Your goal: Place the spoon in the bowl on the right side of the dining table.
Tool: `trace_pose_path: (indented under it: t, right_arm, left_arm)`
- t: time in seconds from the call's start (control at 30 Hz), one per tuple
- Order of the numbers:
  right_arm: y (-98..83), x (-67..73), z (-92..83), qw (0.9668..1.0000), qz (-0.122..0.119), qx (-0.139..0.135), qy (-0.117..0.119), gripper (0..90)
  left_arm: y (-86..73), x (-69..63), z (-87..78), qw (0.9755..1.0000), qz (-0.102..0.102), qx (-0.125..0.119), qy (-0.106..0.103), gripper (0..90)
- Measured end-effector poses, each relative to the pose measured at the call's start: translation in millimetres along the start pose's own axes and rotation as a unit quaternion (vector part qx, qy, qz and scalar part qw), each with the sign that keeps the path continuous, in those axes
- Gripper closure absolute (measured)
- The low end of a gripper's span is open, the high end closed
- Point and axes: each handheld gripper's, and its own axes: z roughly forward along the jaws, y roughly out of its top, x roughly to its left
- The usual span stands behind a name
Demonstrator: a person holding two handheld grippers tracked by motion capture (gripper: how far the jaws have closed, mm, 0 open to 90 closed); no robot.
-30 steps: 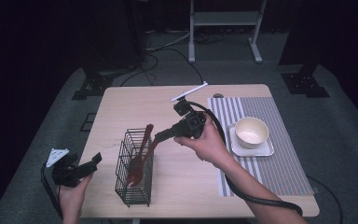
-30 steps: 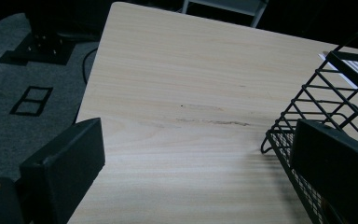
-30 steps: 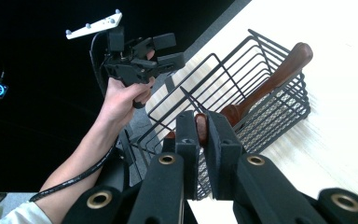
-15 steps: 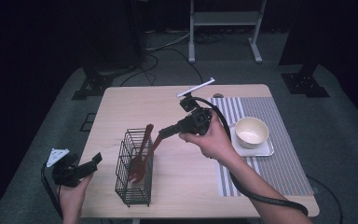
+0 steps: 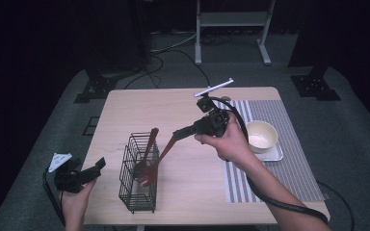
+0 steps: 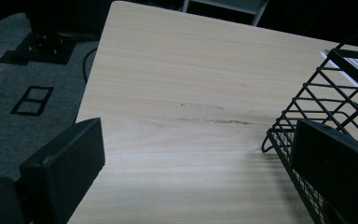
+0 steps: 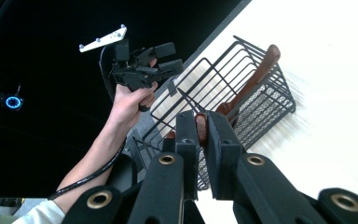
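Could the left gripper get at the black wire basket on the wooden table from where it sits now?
Probably yes. The left gripper is open beside the black wire basket, with only bare wooden table between them.

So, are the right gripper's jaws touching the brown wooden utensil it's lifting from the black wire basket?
Touching. In the right gripper view, the right gripper has both jaws pressed against the brown wooden utensil's handle, with no gap.
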Motion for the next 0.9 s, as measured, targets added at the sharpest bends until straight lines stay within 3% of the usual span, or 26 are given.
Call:
trace_pose_path:
  t: [0.47, 0.9]
  right_arm:
    - [-9.9, -16.1, -20.3, 0.9998, 0.021, -0.005, -0.003, 83.7]
    - [-20.6, -34.7, -24.2, 0.9992, 0.038, -0.001, -0.01, 83.6]
  left_arm:
    - [0.1, 0.2, -0.5, 1.0, -0.002, -0.001, 0.001, 2.5]
    - [-0.2, 0.8, -0.5, 1.0, -0.002, -0.002, 0.003, 2.5]
